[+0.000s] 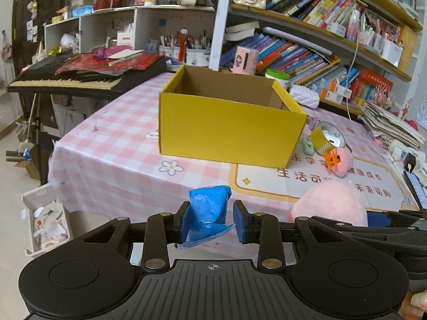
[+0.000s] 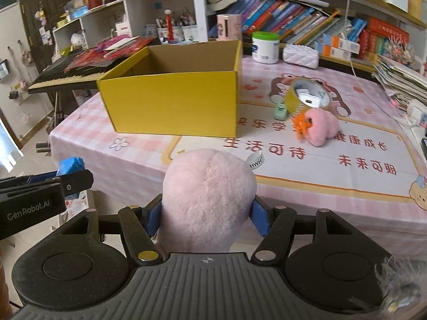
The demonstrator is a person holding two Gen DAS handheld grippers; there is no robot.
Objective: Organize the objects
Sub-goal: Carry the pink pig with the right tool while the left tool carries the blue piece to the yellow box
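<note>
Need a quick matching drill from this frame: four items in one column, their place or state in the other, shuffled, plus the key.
Items:
1. blue packet
2. pink plush
3. yellow box
4. tape roll

Place or state:
A. open-topped on the checked tablecloth, nothing visible inside
B. clamped in the right gripper
C. on the table right of the box, with a white charger in its core
D. clamped in the left gripper

Pairs: 1-D, 2-B, 3-A, 4-C

"genrobot.ai" on left gripper point(image 2: 61, 184); "hwh" on plush's tag point(image 2: 254, 160).
</note>
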